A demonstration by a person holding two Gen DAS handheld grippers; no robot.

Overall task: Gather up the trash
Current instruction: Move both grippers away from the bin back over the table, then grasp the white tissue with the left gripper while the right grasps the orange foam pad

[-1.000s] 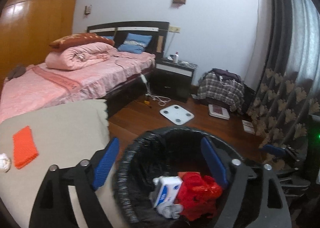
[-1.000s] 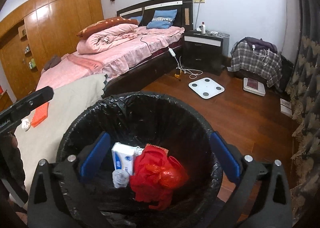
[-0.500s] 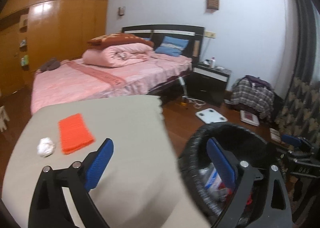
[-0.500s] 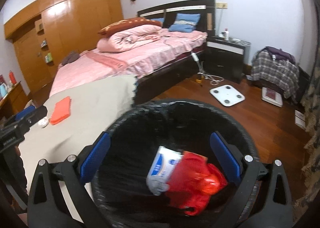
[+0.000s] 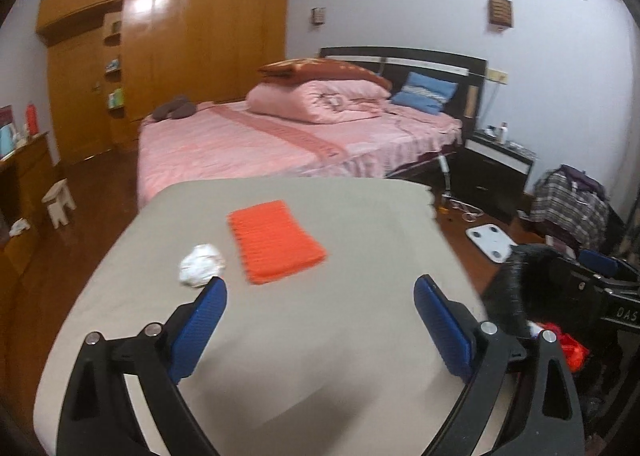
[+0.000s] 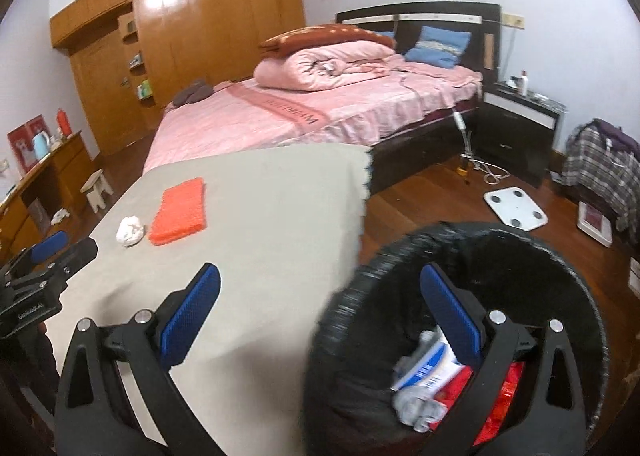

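Note:
A crumpled white paper ball (image 5: 201,265) lies on the beige table (image 5: 320,356), beside an orange cloth (image 5: 274,241). My left gripper (image 5: 320,320) is open and empty above the table, its left fingertip just below the paper ball. The ball (image 6: 129,230) and the cloth (image 6: 179,211) also show in the right wrist view. My right gripper (image 6: 320,312) is open and empty over the table's right edge and the black-lined trash bin (image 6: 520,252). The bin holds a white-blue packet (image 6: 428,366) and red plastic (image 6: 500,396).
A pink bed (image 5: 288,144) stands behind the table, with a dark nightstand (image 5: 496,172) to its right. A white scale (image 6: 515,208) lies on the wood floor. A small stool (image 5: 59,202) and a wooden wardrobe (image 5: 172,56) are at the left.
Both grippers have swung left from above the trash bin to over the table. The paper ball and orange cloth now lie ahead of the left gripper. Both stay open.

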